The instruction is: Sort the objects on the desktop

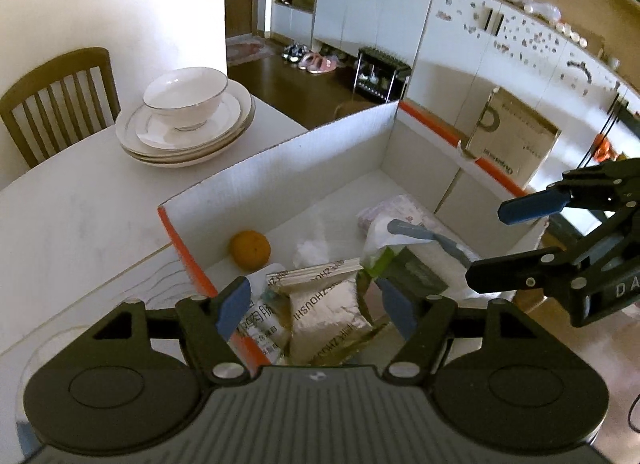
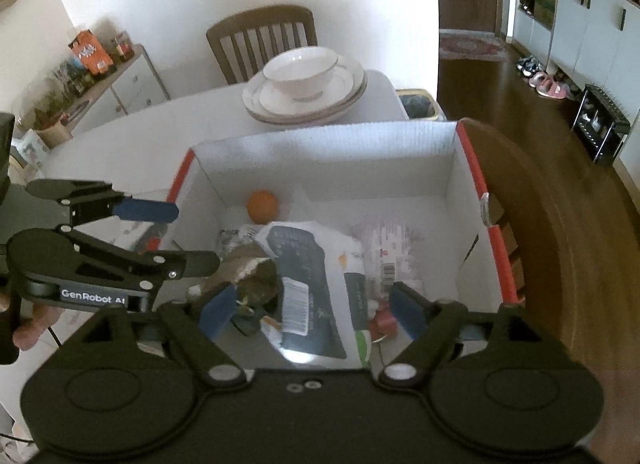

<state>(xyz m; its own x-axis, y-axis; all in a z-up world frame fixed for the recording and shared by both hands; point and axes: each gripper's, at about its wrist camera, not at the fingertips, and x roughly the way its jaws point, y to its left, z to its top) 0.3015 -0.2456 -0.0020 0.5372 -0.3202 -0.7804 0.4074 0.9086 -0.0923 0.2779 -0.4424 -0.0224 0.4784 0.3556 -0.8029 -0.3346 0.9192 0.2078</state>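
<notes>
Sitting broad across the white surface (image 1: 80, 224) is the open cardboard box (image 1: 304, 160), white inside with orange edges, and both views look down into it. Behind it on that surface stands a stack of plates (image 2: 304, 104) with a white bowl (image 2: 298, 74) on top, a wooden chair (image 2: 262, 38) just beyond. Down in the box lies a jumble: a large white-and-dark packet (image 2: 316, 284) spread over the middle, a pale pinkish packet (image 2: 386, 248) beside it toward the right wall, a silvery printed pouch (image 1: 328, 316) at the near left, and an orange (image 1: 249, 249) alone near the left wall. Over the near edge hovers the left gripper (image 1: 316, 306), its blue-padded fingers spread wide with nothing between them, the pouch lying below. The right gripper (image 2: 316, 310) hangs over the packets, fingers likewise apart and touching nothing. Each gripper shows from the side in the other's view, its fingers parted.
</notes>
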